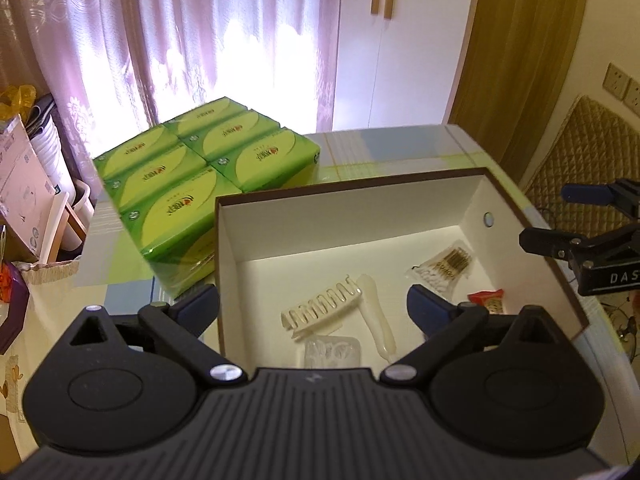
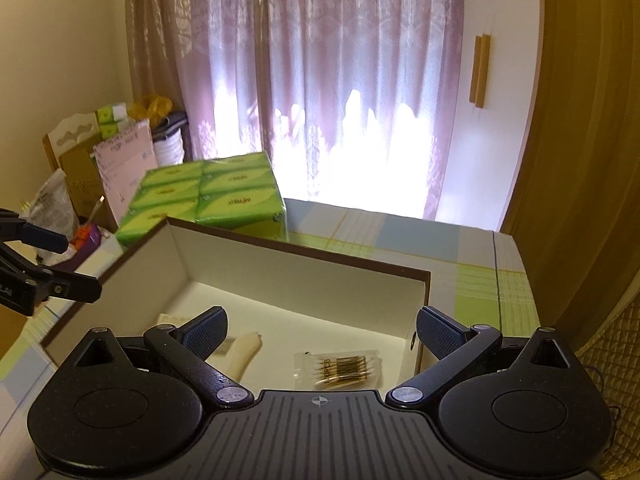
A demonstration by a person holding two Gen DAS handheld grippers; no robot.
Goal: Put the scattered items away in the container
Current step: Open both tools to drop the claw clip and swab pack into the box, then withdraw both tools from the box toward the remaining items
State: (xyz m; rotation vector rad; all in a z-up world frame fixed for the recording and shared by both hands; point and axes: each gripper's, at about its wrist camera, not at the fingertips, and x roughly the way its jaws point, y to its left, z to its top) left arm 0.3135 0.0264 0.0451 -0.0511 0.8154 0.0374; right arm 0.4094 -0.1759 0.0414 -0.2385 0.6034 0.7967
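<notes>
An open box with a brown rim and white inside (image 1: pixel 344 220) stands on the table; it also shows in the right wrist view (image 2: pixel 296 264). Inside lie a clear hair claw clip (image 1: pixel 320 310), a cream handle-shaped piece (image 1: pixel 378 316), a clear plastic case (image 1: pixel 332 352), a bag of cotton swabs (image 1: pixel 442 266) and a small red packet (image 1: pixel 488 300). The swab bag (image 2: pixel 340 368) and cream piece (image 2: pixel 244 354) show in the right wrist view. My left gripper (image 1: pixel 314 306) is open and empty over the box. My right gripper (image 2: pixel 322 330) is open and empty over the box's right part.
A wrapped pack of green tissue boxes (image 1: pixel 192 184) lies behind the box on the checked tablecloth (image 2: pixel 460 260). Cartons and clutter (image 2: pixel 100 176) stand at the left. Curtains (image 2: pixel 320 80) hang behind. A quilted headboard (image 1: pixel 580 160) is at the right.
</notes>
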